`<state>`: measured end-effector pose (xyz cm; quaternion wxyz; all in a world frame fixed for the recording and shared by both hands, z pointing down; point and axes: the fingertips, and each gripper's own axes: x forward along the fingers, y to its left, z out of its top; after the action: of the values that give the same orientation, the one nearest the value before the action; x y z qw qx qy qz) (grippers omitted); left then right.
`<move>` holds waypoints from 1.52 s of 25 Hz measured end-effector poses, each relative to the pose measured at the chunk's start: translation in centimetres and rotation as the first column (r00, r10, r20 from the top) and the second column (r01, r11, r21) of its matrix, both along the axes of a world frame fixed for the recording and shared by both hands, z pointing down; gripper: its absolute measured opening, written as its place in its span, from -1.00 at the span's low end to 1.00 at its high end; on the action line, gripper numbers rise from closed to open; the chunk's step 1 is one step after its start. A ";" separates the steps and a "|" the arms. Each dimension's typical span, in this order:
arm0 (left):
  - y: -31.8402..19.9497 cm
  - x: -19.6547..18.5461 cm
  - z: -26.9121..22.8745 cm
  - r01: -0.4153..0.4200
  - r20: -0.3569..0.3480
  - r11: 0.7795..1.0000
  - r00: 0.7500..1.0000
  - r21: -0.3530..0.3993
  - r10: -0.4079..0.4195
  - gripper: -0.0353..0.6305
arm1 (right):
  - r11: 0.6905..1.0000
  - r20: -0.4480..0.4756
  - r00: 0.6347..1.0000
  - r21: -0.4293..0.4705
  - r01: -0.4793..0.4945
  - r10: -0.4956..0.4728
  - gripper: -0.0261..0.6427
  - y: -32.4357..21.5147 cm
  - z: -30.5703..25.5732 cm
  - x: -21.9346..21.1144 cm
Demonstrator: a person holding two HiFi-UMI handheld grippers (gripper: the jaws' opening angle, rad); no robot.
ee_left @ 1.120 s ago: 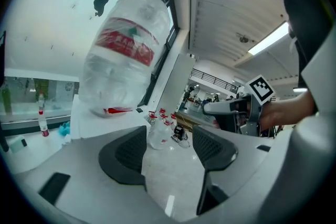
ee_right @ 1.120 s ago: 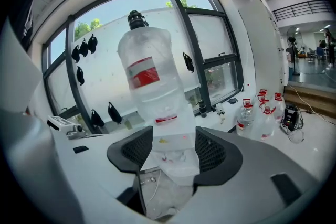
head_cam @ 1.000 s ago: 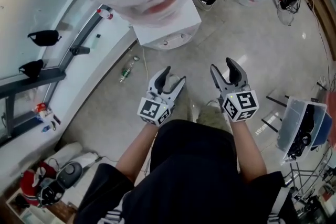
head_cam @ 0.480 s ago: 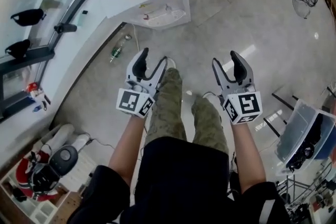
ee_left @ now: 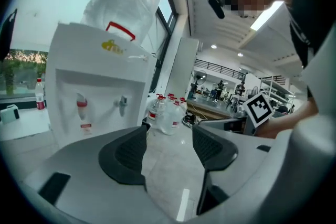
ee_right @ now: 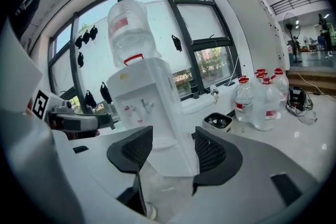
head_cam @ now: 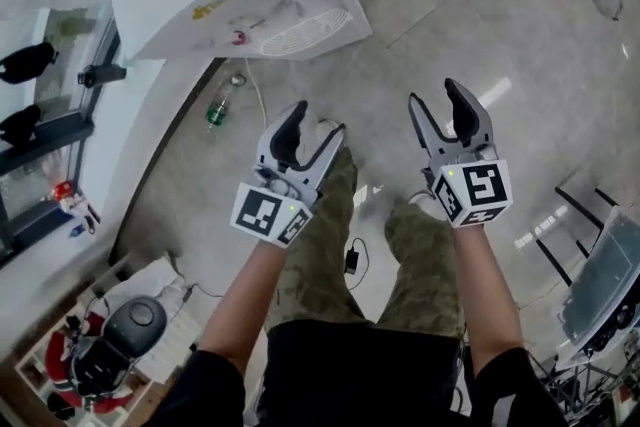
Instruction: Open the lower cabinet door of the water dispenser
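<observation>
The white water dispenser (head_cam: pixel 240 0) stands on the floor ahead of me, at the top left of the head view. A clear water bottle (ee_left: pixel 128 2) sits on top of it. My left gripper (head_cam: pixel 317 122) is held out over my knees, open and empty, well short of the dispenser. My right gripper (head_cam: pixel 434 95) is beside it, also open with nothing between its fingers. In the left gripper view the dispenser (ee_left: pixel 100 92) shows its two taps left of the jaws. In the right gripper view the dispenser (ee_right: pixel 149 113) stands straight ahead, its lower front partly hidden behind the jaws.
A green bottle (head_cam: pixel 217 110) lies on the floor by the window wall, left of the dispenser. Several water jugs (ee_right: pixel 262 99) and a small bin (ee_right: pixel 218 122) stand to its right. A cable (head_cam: pixel 352 260) lies between my feet. A plastic crate (head_cam: pixel 610 285) is at right.
Both grippers have sunk toward the floor, and my head has come lower too. The dispenser has slid to the upper left of the head view. The jaws have stayed open.
</observation>
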<state>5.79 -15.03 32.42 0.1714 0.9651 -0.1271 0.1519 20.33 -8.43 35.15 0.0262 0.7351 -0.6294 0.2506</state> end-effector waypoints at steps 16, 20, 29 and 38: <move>-5.1 5.1 12.9 -0.142 -0.057 0.985 0.987 0.102 0.149 -0.13 | 0.977 -0.117 0.987 0.168 0.132 -0.114 -0.24 -12.5 18.9 4.2; -5.0 5.7 14.3 -0.205 -0.080 0.970 0.973 0.130 0.216 -0.13 | 0.959 -0.125 0.972 0.177 0.219 -0.199 -0.23 -14.6 22.4 3.7; -4.7 7.2 13.8 -0.192 -0.124 0.974 0.970 0.120 0.207 -0.13 | 0.907 -0.155 0.927 0.205 0.368 -0.341 -0.21 -16.1 27.0 1.6; -5.0 5.5 17.1 -0.039 -0.122 0.999 0.992 0.016 0.041 -0.13 | 0.890 -0.105 0.923 0.247 0.384 -0.369 -0.18 -18.0 28.9 2.0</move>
<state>11.34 -19.98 49.47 0.1694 0.9760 -0.0982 0.0952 22.35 -26.45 64.02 -0.0063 0.6026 -0.7866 0.1348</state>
